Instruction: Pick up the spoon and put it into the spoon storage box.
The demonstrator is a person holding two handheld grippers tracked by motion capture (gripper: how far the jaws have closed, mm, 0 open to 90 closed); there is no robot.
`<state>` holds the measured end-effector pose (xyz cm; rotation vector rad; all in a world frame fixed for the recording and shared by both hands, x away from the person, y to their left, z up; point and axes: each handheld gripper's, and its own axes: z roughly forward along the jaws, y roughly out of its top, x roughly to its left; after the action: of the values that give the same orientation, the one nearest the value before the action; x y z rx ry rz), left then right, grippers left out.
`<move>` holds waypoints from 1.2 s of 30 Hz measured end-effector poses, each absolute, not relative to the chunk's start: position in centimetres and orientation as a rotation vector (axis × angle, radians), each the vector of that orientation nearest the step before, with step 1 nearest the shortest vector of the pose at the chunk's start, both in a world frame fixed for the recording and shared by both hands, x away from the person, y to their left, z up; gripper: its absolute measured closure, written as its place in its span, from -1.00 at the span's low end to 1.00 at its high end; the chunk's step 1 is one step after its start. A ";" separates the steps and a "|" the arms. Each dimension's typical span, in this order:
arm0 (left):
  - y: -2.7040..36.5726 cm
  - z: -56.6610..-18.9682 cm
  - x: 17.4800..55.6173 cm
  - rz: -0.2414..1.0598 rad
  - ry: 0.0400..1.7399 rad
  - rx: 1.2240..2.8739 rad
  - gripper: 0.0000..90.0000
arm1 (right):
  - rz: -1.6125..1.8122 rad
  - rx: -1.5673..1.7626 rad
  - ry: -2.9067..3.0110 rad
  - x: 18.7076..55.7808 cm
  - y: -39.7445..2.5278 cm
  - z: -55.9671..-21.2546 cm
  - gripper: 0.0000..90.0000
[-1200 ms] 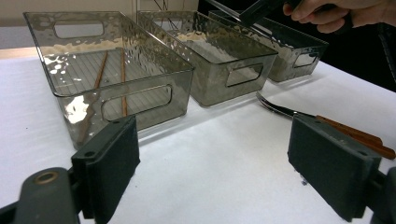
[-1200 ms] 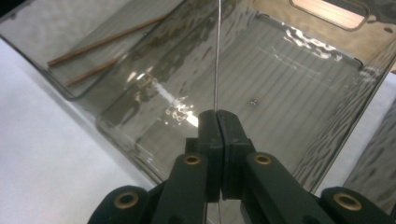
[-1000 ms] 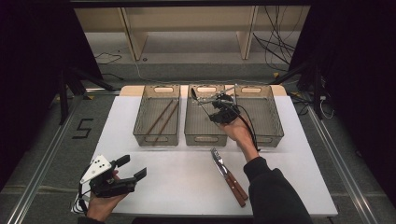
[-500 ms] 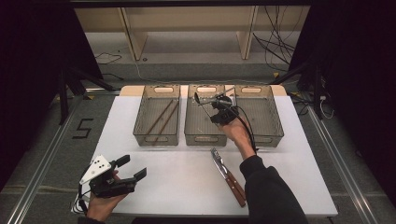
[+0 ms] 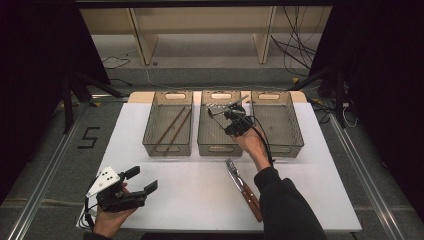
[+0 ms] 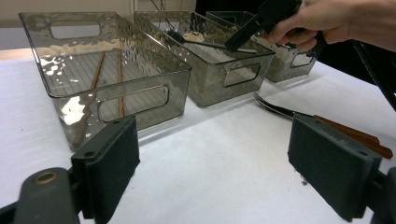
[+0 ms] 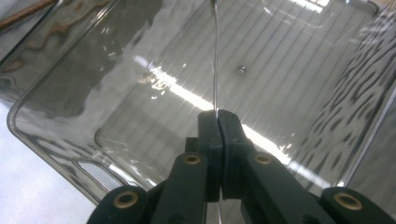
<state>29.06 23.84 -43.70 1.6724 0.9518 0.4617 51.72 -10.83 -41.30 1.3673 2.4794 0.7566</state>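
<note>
Over the middle bin: the right gripper [image 5: 231,114] hangs above the centre one of three clear smoked-plastic bins [image 5: 219,131] that stand in a row along the far edge of the white table [image 5: 200,185].
Right gripper state: its black jaws are pressed together on the thin handle of a slim metal spoon [image 7: 215,56]; in the left gripper view the spoon's bowl [image 6: 177,36] sits above the bin's rim, roughly level.
Left gripper: the left gripper [image 5: 131,187] rests near the table's near left corner, jaws spread wide with nothing between them.
Other cutlery: two brown chopsticks [image 5: 172,126] lie in the left bin [image 5: 167,132]; a wooden-handled fork and knife [image 5: 243,187] lie side by side on the table near its near edge, just in front of the middle bin.
Step in hand: sorting cutlery by kind, with the spoon at the point of delivery, judging by its place over the bin.
Next move: lower the spoon until it is close to the ribbed floor, then part the jaws so it drops flat inside and clear of the walls.
</note>
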 end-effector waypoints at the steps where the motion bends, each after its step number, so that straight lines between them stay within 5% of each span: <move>1: 23.8 -43.7 29.1 0.461 0.951 1.674 -0.64 | 0.751 1.365 2.483 51.7 -10.8 -41.4 0.99; 6: 23.8 -43.7 29.1 0.460 0.952 1.674 -0.64 | 0.731 1.356 2.501 51.7 -10.5 -41.7 0.96; 9: 23.8 -43.7 29.1 0.460 0.953 1.673 -0.64 | 0.785 1.354 2.464 51.7 -10.4 -41.3 0.37; 10: 23.8 -43.7 29.1 0.460 0.954 1.673 -0.64 | 0.822 1.362 2.454 51.7 -10.6 -41.1 0.33; 22: 23.7 -43.7 29.1 0.459 0.956 1.675 -0.64 | 0.932 1.269 2.465 50.0 -11.8 -38.9 -0.07; 36: 23.7 -43.7 29.1 0.459 0.959 1.673 -0.64 | 1.073 1.160 2.478 45.0 -13.6 -36.3 -0.25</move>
<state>29.10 23.67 -43.73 1.6727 0.9591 0.4593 45.00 -13.64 -36.26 1.1604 2.4780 1.0733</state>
